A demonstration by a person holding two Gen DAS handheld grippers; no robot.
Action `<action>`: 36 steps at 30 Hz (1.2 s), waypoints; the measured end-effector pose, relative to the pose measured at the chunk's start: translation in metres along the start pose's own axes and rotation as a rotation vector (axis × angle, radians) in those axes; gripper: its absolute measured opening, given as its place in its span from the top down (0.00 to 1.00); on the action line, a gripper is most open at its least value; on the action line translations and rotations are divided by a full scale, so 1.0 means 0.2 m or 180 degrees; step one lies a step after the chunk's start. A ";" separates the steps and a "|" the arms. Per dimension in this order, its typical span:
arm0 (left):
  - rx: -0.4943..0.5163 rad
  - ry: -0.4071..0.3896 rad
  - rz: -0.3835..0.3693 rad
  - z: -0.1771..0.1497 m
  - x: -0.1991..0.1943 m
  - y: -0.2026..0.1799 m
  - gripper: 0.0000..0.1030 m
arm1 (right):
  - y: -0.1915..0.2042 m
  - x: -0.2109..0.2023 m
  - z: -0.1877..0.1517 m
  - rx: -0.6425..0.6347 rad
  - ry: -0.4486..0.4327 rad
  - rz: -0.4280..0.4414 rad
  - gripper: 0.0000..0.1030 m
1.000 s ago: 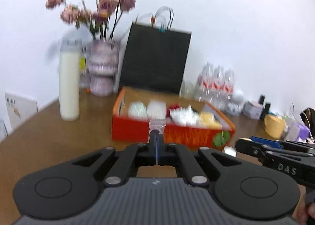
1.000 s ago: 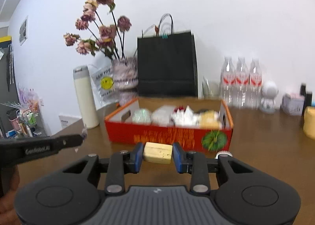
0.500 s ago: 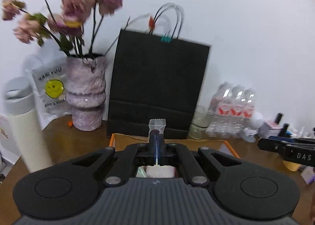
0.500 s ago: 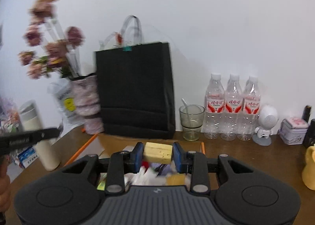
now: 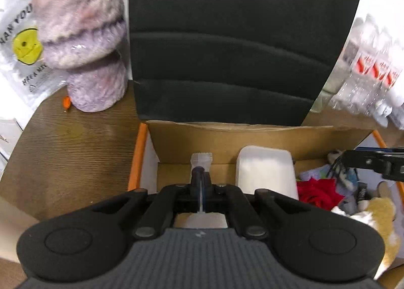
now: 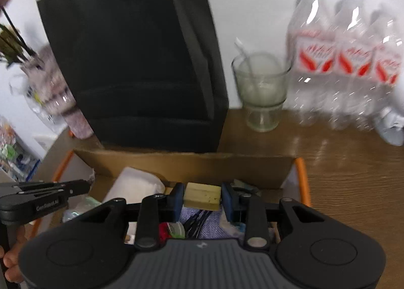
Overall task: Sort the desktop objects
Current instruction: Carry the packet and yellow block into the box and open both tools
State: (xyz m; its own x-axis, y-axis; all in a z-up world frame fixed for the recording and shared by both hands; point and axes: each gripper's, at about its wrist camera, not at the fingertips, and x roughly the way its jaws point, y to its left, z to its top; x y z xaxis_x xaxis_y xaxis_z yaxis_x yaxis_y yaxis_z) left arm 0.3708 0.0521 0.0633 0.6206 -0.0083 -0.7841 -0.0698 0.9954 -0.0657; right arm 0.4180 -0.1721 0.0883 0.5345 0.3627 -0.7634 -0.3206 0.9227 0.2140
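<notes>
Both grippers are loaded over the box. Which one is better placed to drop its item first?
Left, probably. The left gripper holds its sachet over bare floor in the cardboard box; the right gripper holds a yellow block above piled items.

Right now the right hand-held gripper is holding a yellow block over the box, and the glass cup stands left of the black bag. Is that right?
Not quite. The right wrist view shows the glass cup standing right of the black bag, not left. The rest holds: the right hand-held gripper is holding the yellow block over the box.
</notes>
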 end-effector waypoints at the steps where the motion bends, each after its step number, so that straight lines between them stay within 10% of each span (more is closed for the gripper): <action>1: -0.0002 -0.0003 -0.0028 0.01 0.02 0.00 0.97 | 0.01 0.04 0.00 -0.0018 0.0040 -0.0024 0.70; 11: 0.0035 -0.0131 -0.0121 0.10 -0.15 0.00 0.56 | 0.02 -0.01 0.03 0.0039 0.0046 -0.0209 0.48; 15: -0.0075 -0.0201 -0.0023 0.09 -0.30 0.02 0.03 | 0.05 -0.17 0.03 -0.0015 0.0019 -0.0313 0.39; 29: 0.0027 0.0183 0.0282 -0.13 -0.85 -0.01 0.00 | 0.21 -0.74 -0.17 -0.0267 0.0246 -0.0459 0.16; 36: -0.0065 -0.0834 0.0249 -0.45 -1.06 -0.07 0.00 | 0.26 -0.93 -0.41 -0.0336 -0.0475 -0.0291 0.13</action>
State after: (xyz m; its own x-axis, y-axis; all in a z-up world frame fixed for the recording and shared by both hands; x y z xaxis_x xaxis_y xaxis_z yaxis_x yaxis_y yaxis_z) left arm 0.1700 0.0317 0.1747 0.7935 0.0962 -0.6009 -0.1396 0.9899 -0.0259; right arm 0.2372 -0.2014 0.1909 0.6725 0.3007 -0.6762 -0.3414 0.9368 0.0770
